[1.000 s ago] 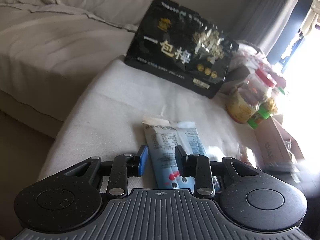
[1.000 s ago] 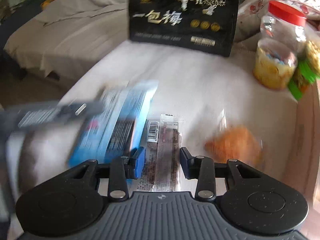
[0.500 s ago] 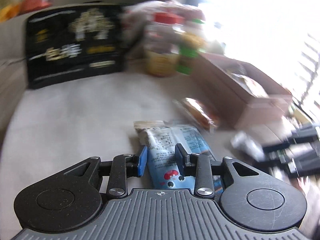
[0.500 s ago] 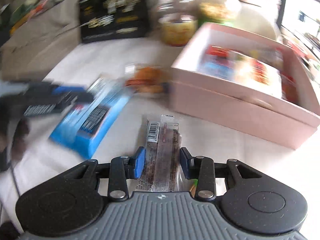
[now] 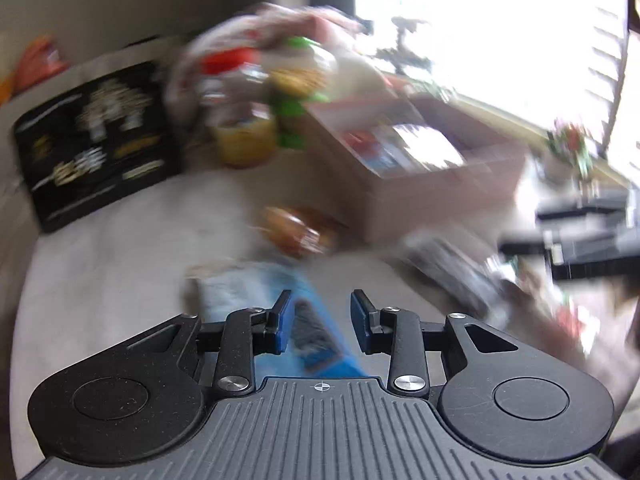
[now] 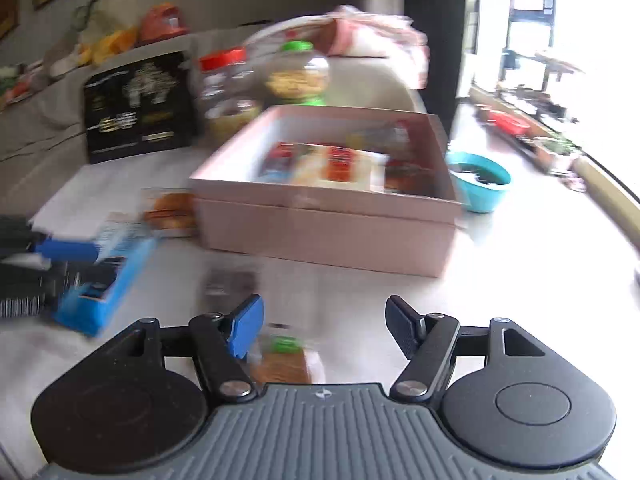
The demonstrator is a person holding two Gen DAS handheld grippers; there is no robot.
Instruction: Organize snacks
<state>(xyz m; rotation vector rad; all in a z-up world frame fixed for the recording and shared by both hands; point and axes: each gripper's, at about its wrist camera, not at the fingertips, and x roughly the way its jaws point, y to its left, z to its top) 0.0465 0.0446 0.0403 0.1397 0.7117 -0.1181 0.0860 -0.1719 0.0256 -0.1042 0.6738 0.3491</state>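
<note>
Presently left gripper (image 5: 320, 316) fingers are standing slightly parted around the blue packet (image 5: 316, 332), right gripper (image 6: 324, 328) fingers gaping over the bar (image 6: 230, 282); both snacks are risking missing the box (image 6: 328, 224).

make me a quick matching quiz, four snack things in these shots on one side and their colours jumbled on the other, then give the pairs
Things:
1. open box
2. bowl beside the box
3. big snack bag standing at the back
4. packet between the left gripper fingers

Colours:
a. black
b. blue
c. pink
d. teal

Pairs: 1-c, 2-d, 3-a, 4-b
</note>
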